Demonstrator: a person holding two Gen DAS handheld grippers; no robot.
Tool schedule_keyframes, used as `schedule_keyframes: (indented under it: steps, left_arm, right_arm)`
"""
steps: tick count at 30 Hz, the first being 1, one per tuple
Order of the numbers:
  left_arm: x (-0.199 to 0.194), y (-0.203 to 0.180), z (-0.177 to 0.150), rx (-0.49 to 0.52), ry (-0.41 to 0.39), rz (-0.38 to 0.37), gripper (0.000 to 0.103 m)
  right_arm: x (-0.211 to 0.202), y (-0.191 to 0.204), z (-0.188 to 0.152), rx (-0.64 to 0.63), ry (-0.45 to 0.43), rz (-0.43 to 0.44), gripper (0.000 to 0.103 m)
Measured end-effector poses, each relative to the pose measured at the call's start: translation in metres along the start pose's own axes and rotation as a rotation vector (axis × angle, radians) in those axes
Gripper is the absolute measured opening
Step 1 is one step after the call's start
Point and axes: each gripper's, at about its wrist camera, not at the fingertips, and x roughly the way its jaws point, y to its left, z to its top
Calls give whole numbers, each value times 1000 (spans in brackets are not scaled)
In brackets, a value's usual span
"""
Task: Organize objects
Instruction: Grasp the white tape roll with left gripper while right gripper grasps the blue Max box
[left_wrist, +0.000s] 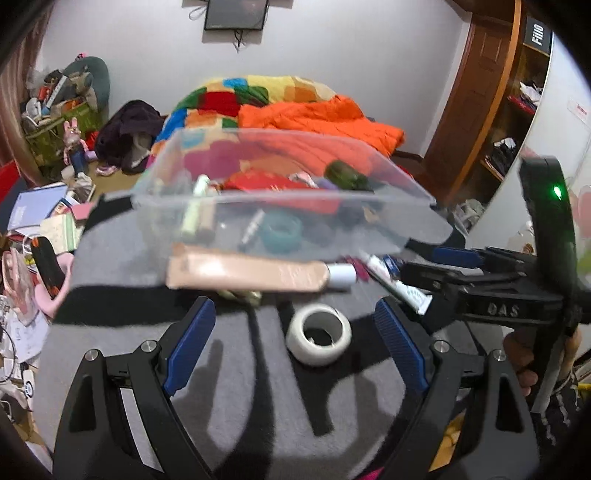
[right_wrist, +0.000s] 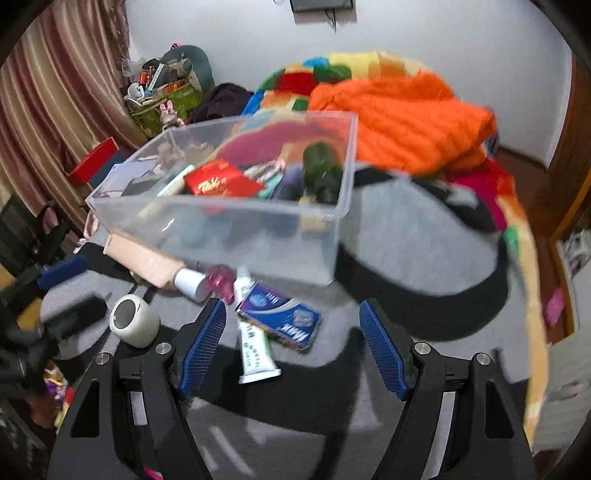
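Observation:
A clear plastic bin (left_wrist: 288, 229) (right_wrist: 314, 254) sits on a grey and black cloth and holds several small items, among them a red packet (right_wrist: 221, 181) and a dark green bottle (right_wrist: 320, 173). In front of it lie a beige tube with a white cap (left_wrist: 247, 273) (right_wrist: 159, 267), a white tape roll (left_wrist: 319, 334) (right_wrist: 133, 320), a white tube (right_wrist: 255, 350), a blue box (right_wrist: 282, 317) and a pink item (right_wrist: 221, 282). My left gripper (left_wrist: 295, 328) is open, its fingers either side of the tape roll. My right gripper (right_wrist: 291, 339) is open over the white tube and blue box.
Behind the bin is a bed with an orange quilt (left_wrist: 321, 118) and a patchwork blanket (right_wrist: 332, 70). Clutter, books and a toy rabbit (left_wrist: 74, 144) fill the floor at left. A wooden door and shelves (left_wrist: 491, 110) stand at right. Curtains (right_wrist: 55, 110) hang at left.

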Motion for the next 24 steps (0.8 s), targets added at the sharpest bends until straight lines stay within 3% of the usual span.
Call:
schedule_keyframes:
  steps: [2,6,10,15,24]
  left_arm:
    - [6,-3,-5,1,13,-10,88]
    - [14,-9,-8,18,24,9,74]
    - [21,-11,-10,23,29,7,63]
    - [26,-13,-17,29,43,2,41]
    - [2,-11,-18,28,-21,15,40]
  right_arm:
    - [9,-1,-1,34,22,25,72]
    - [15,-3,-3,72,10,28,70]
    - [15,-4,-3,76,-2,10,52]
    - [11,-1,-7,55,-21,-10,50]
    - [-15,1,-18,24,-76,-48,50]
